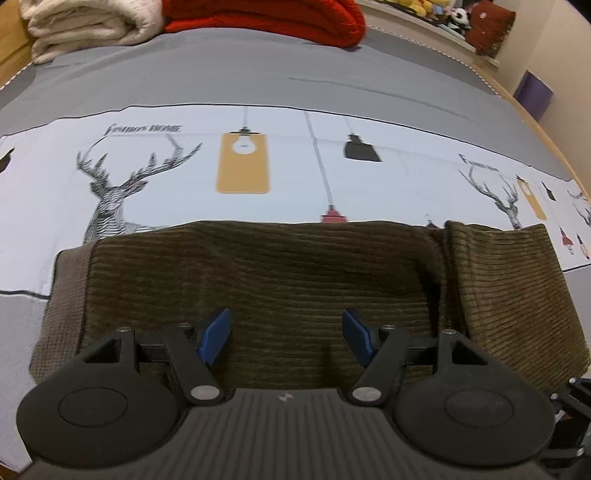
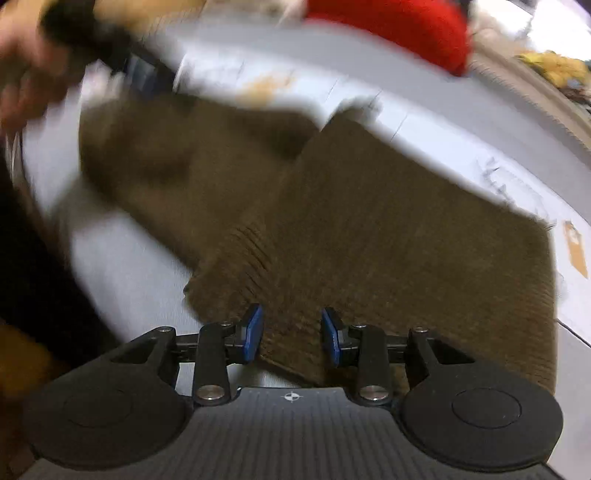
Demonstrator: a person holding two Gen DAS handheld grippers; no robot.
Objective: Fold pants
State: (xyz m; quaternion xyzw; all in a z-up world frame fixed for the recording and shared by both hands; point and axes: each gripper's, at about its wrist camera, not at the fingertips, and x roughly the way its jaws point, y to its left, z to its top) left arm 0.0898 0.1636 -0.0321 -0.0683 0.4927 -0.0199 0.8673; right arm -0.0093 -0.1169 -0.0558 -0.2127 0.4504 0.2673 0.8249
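Brown corduroy pants [image 1: 280,288] lie folded on the bed's printed sheet [image 1: 280,166]. A lighter waistband strip shows at their left edge, and a second layer overlaps at the right. My left gripper [image 1: 286,338] is open just above the pants' near part, with nothing between its blue pads. In the blurred right wrist view the pants [image 2: 369,229] spread ahead. My right gripper [image 2: 291,334] is open, its blue pads on either side of a near edge of the cloth.
A folded white blanket [image 1: 85,26] and a red blanket [image 1: 280,18] lie at the head of the bed. Stuffed toys [image 1: 443,11] sit on a ledge at the far right. The person's other hand and the left gripper [image 2: 55,44] show blurred at upper left.
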